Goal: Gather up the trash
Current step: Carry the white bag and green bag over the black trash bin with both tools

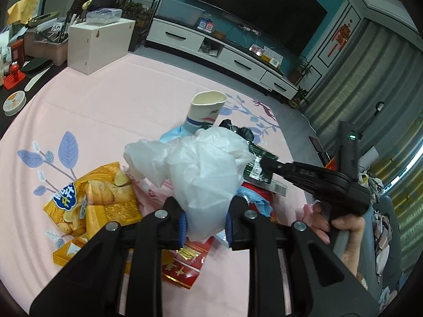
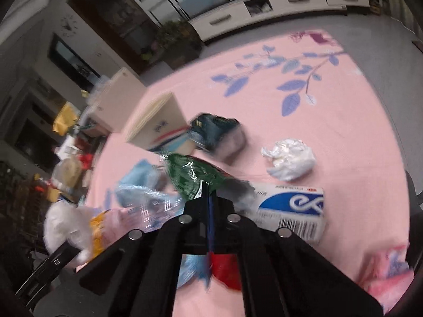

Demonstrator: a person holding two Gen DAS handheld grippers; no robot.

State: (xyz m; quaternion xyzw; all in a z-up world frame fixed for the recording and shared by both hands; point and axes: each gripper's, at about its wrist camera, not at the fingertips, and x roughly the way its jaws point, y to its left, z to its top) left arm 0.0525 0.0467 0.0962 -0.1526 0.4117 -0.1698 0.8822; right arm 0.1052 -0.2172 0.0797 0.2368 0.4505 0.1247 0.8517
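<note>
The left claw [image 1: 205, 219] grips a white plastic bag [image 1: 201, 169] held above the pink surface [image 1: 111, 111]. Behind the bag stands a paper cup [image 1: 205, 112]. Right of the bag, the right claw [image 2: 208, 198] is clenched on a green wrapper [image 2: 190, 177].

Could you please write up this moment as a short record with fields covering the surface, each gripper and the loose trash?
surface: pink cloth with blue leaf print
left gripper: shut on white plastic bag
right gripper: shut on green wrapper
loose trash: paper cup, chip bag, crumpled tissue, blue and white box
sharpness: right wrist view blurred
</note>
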